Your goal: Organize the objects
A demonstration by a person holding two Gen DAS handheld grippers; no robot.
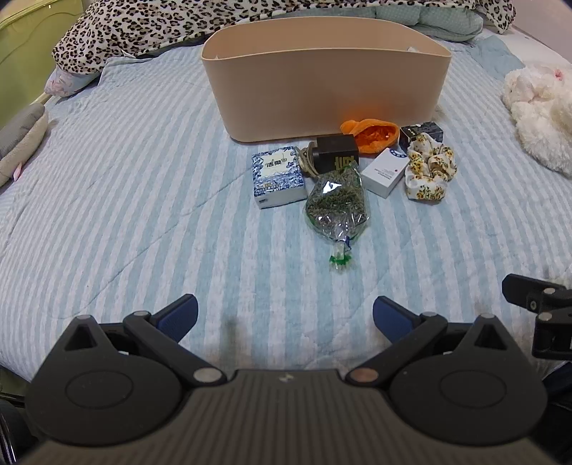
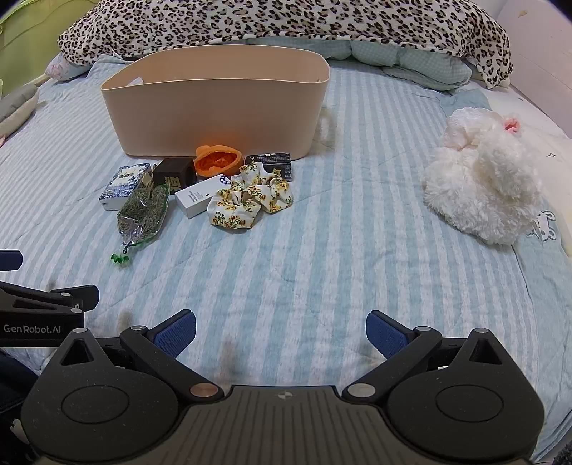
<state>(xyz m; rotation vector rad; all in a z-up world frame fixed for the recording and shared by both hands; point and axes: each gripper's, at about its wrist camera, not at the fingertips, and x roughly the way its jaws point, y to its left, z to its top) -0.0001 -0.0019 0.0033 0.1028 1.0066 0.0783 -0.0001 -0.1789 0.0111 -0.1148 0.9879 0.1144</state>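
A beige oval bin stands on the striped bed. In front of it lie a blue-and-white patterned box, a clear bag of green dried leaves, a dark brown box, an orange cloth item, a white box, a black box and a floral scrunchie. My left gripper is open and empty, well short of the pile. My right gripper is open and empty, near the bed's front.
A white plush toy lies to the right. A leopard-print blanket is heaped behind the bin. A grey plush item lies at the left edge. Each gripper's side shows in the other's view.
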